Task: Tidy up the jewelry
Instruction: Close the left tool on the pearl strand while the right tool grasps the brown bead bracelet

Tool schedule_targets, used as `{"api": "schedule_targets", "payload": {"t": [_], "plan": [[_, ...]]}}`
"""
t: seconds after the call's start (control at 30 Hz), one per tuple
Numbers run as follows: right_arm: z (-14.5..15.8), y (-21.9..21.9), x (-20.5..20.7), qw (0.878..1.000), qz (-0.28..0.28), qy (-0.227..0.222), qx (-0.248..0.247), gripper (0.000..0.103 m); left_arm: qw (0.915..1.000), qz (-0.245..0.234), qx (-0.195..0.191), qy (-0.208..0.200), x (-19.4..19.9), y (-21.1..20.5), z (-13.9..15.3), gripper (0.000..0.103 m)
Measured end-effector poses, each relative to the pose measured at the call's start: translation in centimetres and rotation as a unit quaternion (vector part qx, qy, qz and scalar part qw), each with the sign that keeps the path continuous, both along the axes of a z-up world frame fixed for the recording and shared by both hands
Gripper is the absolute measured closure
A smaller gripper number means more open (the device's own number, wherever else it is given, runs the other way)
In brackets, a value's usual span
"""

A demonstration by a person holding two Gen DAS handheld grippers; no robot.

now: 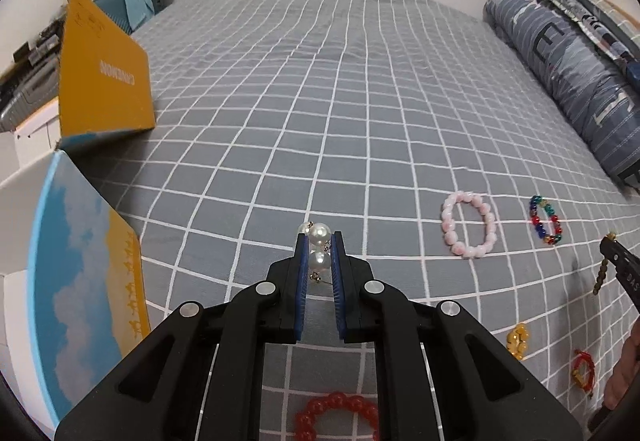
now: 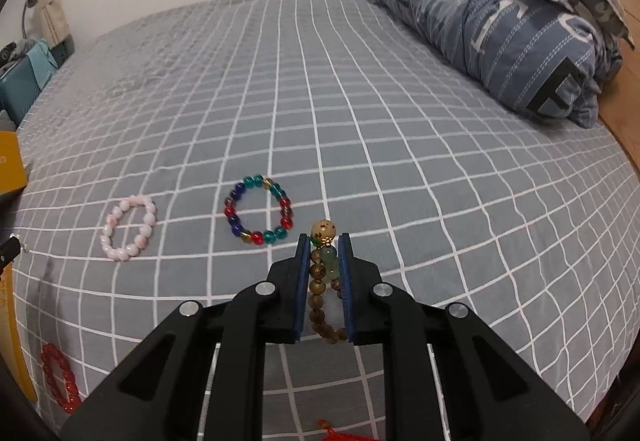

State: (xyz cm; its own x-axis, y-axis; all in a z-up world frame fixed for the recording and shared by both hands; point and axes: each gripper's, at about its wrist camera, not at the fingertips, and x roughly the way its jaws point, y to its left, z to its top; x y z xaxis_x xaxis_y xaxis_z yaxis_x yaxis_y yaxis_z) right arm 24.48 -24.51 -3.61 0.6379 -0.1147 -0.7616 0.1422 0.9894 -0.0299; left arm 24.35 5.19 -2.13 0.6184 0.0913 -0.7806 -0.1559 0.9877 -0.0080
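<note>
The pearl earrings (image 1: 320,247) are being pinched between the blue pads of the left gripper (image 1: 319,241), lifted above the checked bedsheet (image 1: 360,101). The right gripper (image 2: 324,241) is closing on a wooden bead bracelet (image 2: 320,293) with green beads and a pale large bead, which is hanging between its pads.

The rest is lying loose on the sheet: a pink bracelet (image 1: 469,224), a multicolour bracelet (image 1: 545,220), a red bracelet (image 1: 336,415), a yellow bead piece (image 1: 517,341) and a red string piece (image 1: 583,368).

The open box (image 1: 80,281) is standing at the left, near the left gripper. I cannot see inside it, so I judge the sorting is only beginning; most pieces are waiting.
</note>
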Motion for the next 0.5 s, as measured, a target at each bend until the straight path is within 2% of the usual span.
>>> {"api": "schedule_targets", "payload": {"t": [0.27,0.5], "plan": [[1.7,1.3,-1.8,0.999,0.015,-0.033,-0.003,0.089,0.9992,-0.009,0.009,-0.038,-2.4,-0.5,2.0,0.092],[3.5,2.7,-3.8,0.998,0.028,-0.056,-0.006,0.089,0.9987,-0.006,0.003,-0.051,-4.2,-0.5,3.7,0.092]]}}
